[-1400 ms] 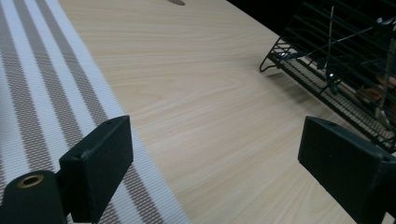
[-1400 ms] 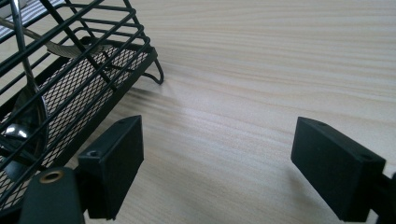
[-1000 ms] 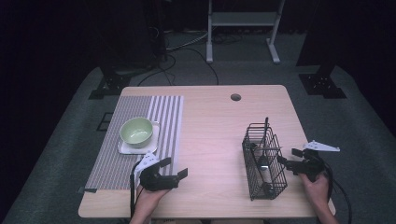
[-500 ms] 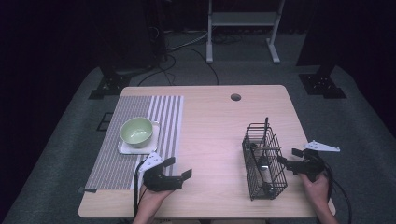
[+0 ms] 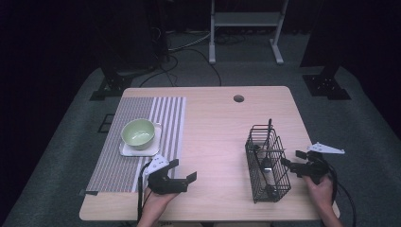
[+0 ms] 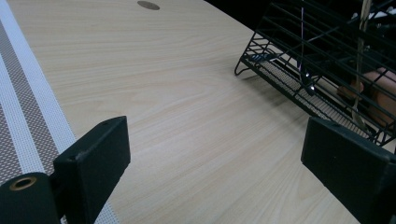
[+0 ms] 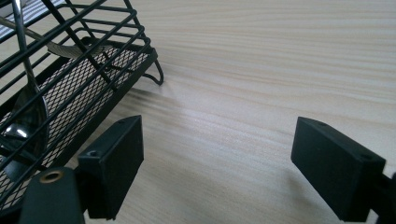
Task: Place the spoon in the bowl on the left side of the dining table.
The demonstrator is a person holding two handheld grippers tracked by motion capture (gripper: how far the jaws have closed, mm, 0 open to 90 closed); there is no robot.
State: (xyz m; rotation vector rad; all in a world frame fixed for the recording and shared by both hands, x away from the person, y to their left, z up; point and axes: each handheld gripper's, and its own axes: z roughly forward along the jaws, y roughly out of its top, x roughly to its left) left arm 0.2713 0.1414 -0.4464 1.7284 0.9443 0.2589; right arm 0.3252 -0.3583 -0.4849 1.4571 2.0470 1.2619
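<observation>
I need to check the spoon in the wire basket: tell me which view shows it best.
The right gripper view: the spoon stands close up, its shiny bowl down on the mesh floor of the wire basket. The left gripper view catches it thin and far behind the bars; the high view gives a small dark upright handle.

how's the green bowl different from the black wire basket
The green bowl is solid, round and looks empty; the black wire basket is boxy, see-through mesh and holds cutlery. The bowl sits on a white plate on the striped mat; the basket stands on bare wood. Both are upright.
</observation>
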